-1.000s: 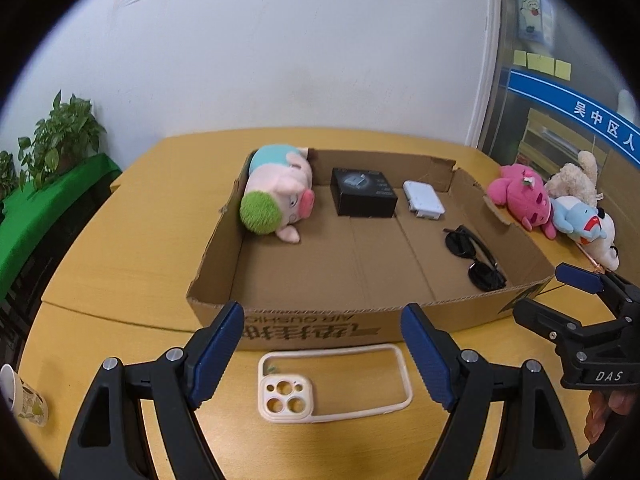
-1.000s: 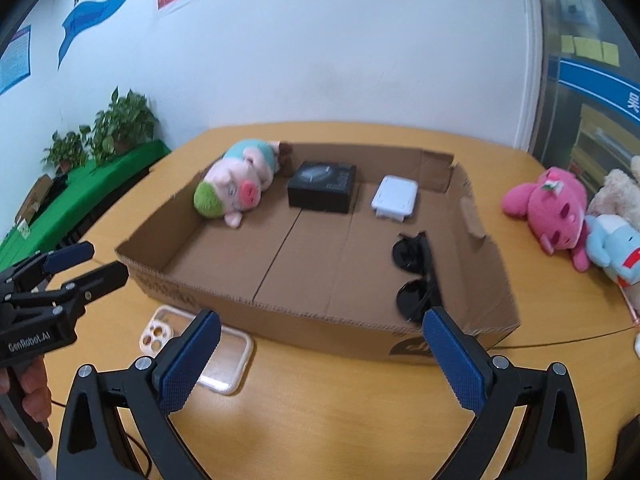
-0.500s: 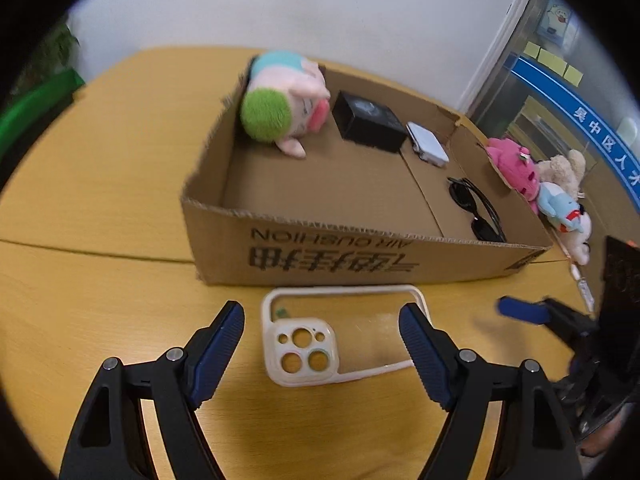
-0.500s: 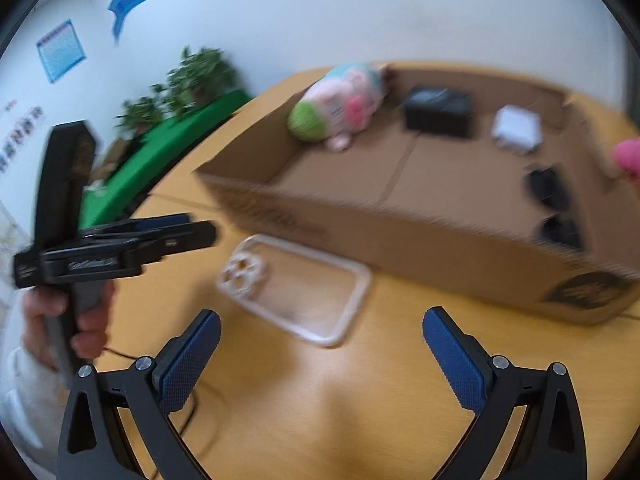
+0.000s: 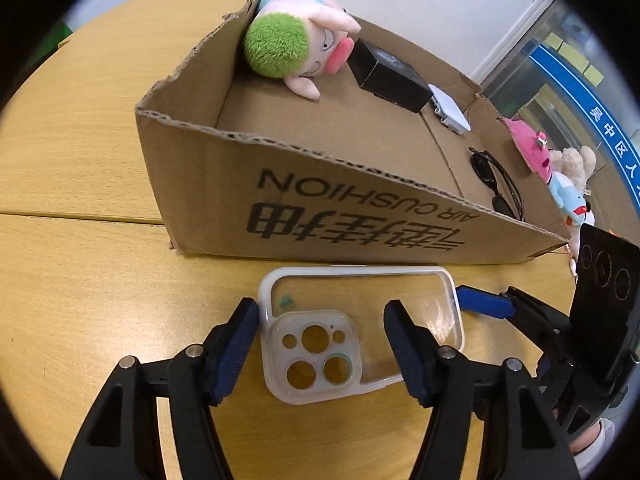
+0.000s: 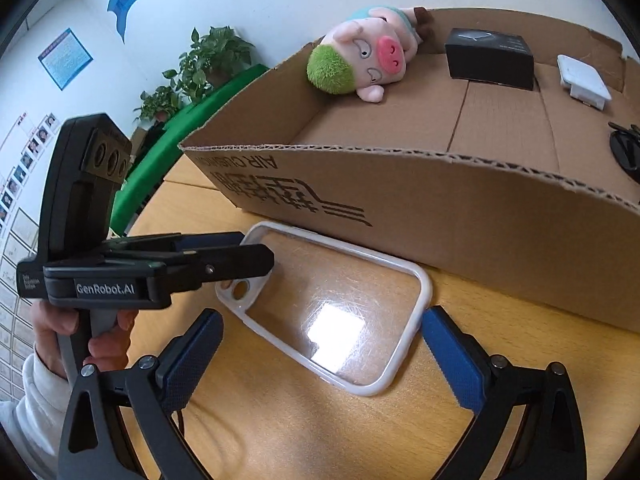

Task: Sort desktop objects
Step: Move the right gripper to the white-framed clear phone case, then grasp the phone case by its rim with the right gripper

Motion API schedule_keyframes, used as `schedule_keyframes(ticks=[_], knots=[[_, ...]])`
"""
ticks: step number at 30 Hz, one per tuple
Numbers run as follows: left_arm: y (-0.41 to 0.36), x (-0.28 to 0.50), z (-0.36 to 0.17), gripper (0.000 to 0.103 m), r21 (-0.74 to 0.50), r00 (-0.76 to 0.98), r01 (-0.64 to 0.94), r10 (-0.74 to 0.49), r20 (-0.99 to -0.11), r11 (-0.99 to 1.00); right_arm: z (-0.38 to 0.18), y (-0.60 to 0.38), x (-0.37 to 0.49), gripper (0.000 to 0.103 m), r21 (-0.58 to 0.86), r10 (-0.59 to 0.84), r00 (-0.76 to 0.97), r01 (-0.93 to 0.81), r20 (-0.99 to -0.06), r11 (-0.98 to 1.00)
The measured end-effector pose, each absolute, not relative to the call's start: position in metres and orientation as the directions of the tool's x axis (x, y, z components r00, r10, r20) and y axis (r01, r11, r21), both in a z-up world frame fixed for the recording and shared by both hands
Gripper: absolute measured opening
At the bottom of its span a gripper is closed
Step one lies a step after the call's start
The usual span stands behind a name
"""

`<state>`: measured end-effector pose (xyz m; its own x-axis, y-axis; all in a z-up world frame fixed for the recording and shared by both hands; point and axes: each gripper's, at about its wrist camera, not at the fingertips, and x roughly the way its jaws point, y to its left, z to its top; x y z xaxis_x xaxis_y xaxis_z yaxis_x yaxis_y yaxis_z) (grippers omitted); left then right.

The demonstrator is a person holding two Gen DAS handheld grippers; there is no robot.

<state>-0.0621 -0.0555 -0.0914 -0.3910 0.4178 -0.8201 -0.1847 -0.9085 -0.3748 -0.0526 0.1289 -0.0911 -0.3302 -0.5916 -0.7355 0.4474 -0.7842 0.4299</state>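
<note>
Left gripper (image 5: 320, 328): jaws part-open, straddling the camera end of the clear white-rimmed phone case (image 5: 356, 328); pads near its rim, contact unclear. Case lies flat on the wooden table (image 5: 80, 300), just before the front wall of the shallow brown cardboard box (image 5: 320, 208). Box holds a green-haired pink pig plush (image 5: 296, 44), black box (image 5: 388, 76), white device (image 5: 450, 114) and dark sunglasses (image 5: 494, 184), partly hidden. Right gripper (image 6: 320, 354): jaws wide, around the case's other end, empty.
</note>
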Motion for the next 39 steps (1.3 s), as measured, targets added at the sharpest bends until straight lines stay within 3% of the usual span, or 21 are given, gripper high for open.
schedule_keyframes(ticks=[11, 18, 21, 23, 25, 26, 28, 31, 39], knots=[[-0.034, -0.018, -0.046, 0.064, -0.403, -0.496, -0.332, 0.521, -0.695, -0.853, -0.03, 0.175, 0.006, 0.1, 0.344, -0.619, -0.538, 0.528, -0.572, -0.777], [-0.034, -0.014, -0.073, 0.064, -0.401, -0.442, -0.263, 0.479, -0.759, -0.877, -0.047, 0.204, 0.022, 0.097, 0.319, -0.539, -0.539, 0.45, -0.648, -0.834], [-0.032, -0.015, -0.083, 0.064, -0.379, -0.417, -0.238, 0.447, -0.791, -0.894, -0.061, 0.218, 0.014, 0.084, 0.325, -0.482, -0.524, 0.367, -0.702, -0.872], [-0.028, -0.015, -0.088, 0.054, -0.369, -0.392, -0.24, 0.437, -0.809, -0.898, -0.07, 0.221, 0.008, 0.069, 0.291, -0.431, -0.503, 0.334, -0.749, -0.897], [-0.022, -0.016, -0.095, 0.036, -0.348, -0.362, -0.242, 0.417, -0.834, -0.906, -0.079, 0.221, 0.005, 0.054, 0.284, -0.412, -0.474, 0.319, -0.778, -0.904], [-0.019, -0.015, -0.094, 0.035, -0.323, -0.382, -0.246, 0.398, -0.834, -0.914, -0.083, 0.22, 0.003, 0.046, 0.271, -0.395, -0.46, 0.314, -0.795, -0.91], [-0.016, -0.014, -0.094, 0.019, -0.309, -0.378, -0.255, 0.389, -0.84, -0.916, -0.086, 0.216, 0.004, 0.036, 0.237, -0.368, -0.458, 0.318, -0.809, -0.918], [-0.015, -0.015, -0.094, 0.009, -0.293, -0.383, -0.254, 0.374, -0.844, -0.922, -0.086, 0.208, 0.003, 0.013, 0.2, -0.342, -0.448, 0.335, -0.826, -0.921], [-0.021, -0.007, -0.074, 0.006, -0.299, -0.412, -0.24, 0.376, -0.83, -0.923, -0.074, 0.208, 0.014, 0.01, 0.183, -0.336, -0.495, 0.332, -0.801, -0.925]])
